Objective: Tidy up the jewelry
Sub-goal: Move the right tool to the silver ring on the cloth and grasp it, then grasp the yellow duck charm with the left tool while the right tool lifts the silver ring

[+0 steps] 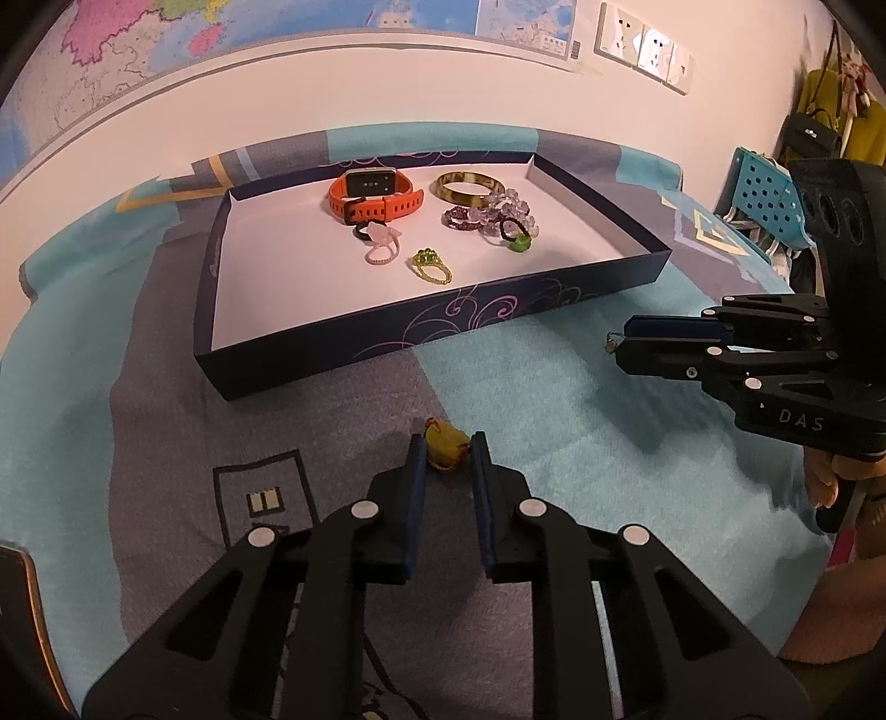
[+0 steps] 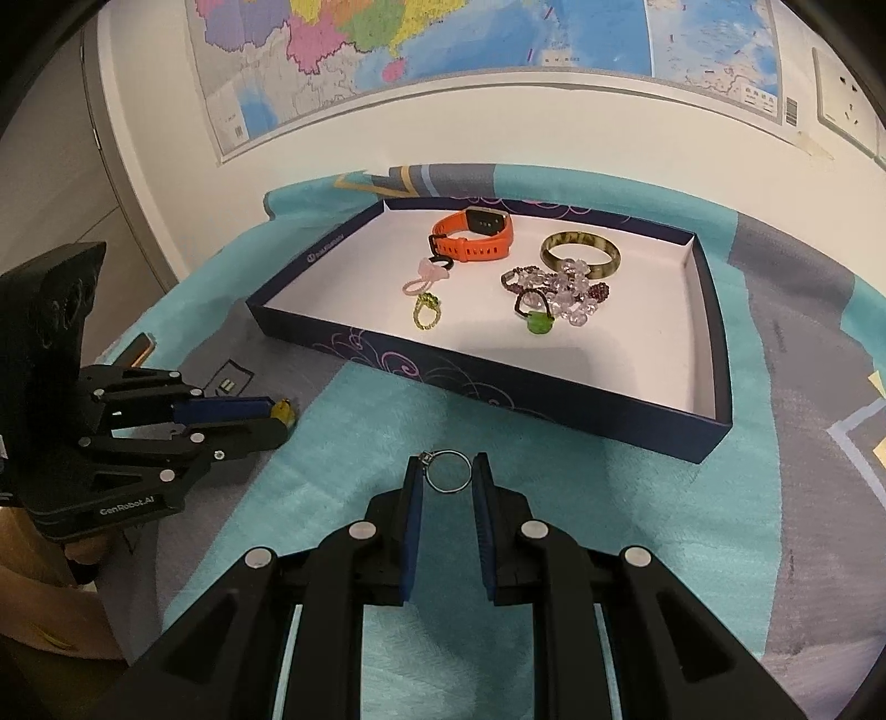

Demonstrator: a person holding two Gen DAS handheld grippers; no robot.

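Pinching down with my left gripper [image 1: 447,451], I've got a small yellow charm [image 1: 444,445] squeezed between the two blue pads, the pads pressing its sides as it sits low on the blanket [image 1: 542,399]. Over on my right gripper [image 2: 447,471], a thin silver ring [image 2: 448,471] stands upright between the pads, each pad touching one side of the hoop, a tiny clasp showing at its upper left. Seen from the left wrist, that same right gripper pokes in from the side with the ring's end just peeking past its tips.

Straight ahead of both sets of fingers lies the dark blue tray [image 2: 482,387] with its white floor and swirly purple pattern on the near wall. Inside it, furthest from my fingers, an orange watch [image 2: 476,235] sits beside a mottled olive bangle [image 2: 580,255]. Nearer, a pink hair tie [image 2: 423,279] touches the watch strap, and a yellow-green beaded ring [image 2: 426,313] lies just in front of that. To the right of those, a tangle of purple and clear bead bracelets [image 2: 570,293] rests against the bangle, with a green-stone hair tie [image 2: 534,318] at its near edge.

Beyond the tray, a map [image 2: 443,44] hangs on the wall.
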